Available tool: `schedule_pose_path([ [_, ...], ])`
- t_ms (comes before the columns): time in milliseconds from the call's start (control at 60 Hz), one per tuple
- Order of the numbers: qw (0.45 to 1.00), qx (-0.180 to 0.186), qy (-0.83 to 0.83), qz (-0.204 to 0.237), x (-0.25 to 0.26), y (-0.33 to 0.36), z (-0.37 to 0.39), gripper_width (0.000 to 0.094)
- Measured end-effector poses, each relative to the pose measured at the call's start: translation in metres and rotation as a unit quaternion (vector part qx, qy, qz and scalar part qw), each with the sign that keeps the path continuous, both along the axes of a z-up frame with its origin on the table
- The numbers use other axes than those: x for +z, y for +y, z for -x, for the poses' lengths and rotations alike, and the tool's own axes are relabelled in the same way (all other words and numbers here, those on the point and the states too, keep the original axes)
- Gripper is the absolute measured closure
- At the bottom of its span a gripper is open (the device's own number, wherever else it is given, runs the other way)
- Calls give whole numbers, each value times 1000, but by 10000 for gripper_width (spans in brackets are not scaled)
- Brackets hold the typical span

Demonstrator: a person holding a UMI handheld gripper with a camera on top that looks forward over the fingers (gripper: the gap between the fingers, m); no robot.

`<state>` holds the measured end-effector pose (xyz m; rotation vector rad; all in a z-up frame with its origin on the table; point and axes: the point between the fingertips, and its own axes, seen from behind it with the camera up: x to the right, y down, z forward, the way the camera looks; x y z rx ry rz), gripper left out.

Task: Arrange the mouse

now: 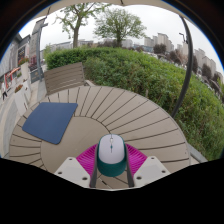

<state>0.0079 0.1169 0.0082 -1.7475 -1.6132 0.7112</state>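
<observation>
The claw (111,170) has a mouse (111,154) between its two fingers (72,170), whose magenta pads (87,156) lie against the mouse's left and right sides. No gap shows on either side, so the claw looks closed on the mouse at a narrow spread. The mouse is white over its upper, farther part and teal green over its lower, nearer part. A thin dark line runs down the middle of the white part. Its long axis runs straight ahead, in line with the fingers, with the white end pointing away from the claw and the teal end nearest. Whether the mouse rests on the table (120,112) or is lifted just above it cannot be told.

Under and ahead of the claw is a round wooden table made of slats that run away from the claw and fan out a little. Ahead and to the left of the claw, a dark blue mat (50,121) lies flat on the slats, well apart from the mouse.

Beyond the table's far left side stands a wooden bench (65,76). Behind it and off to the right runs a thick green hedge (150,75). Farther still are trees (120,22), with pale buildings (160,42) under a bright sky.
</observation>
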Motion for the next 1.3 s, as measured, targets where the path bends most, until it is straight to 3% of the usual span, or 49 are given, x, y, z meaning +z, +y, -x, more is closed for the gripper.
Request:
schedule_pose_path([
  [83, 1000, 3, 26, 10, 43, -30, 25, 507],
  [217, 996, 16, 48, 73, 75, -120, 81, 508],
  [400, 996, 41, 29, 77, 33, -233, 143, 501],
  [617, 999, 43, 7, 20, -15, -260, 159, 457],
  [700, 999, 40, -1, 29, -18, -262, 155, 387],
  [733, 999, 38, -6, 25, -16, -260, 152, 254],
  [767, 999, 31, -14, 21, -12, -255, 146, 101],
  [783, 999, 30, -16, 22, -8, -254, 143, 69],
  [900, 999, 32, -13, 29, 41, -248, 107, 96],
  [1083, 998, 31, -54, -12, 115, -208, -21, 83],
  [1300, 994, 4, -109, -1, 137, -178, -160, 83],
])
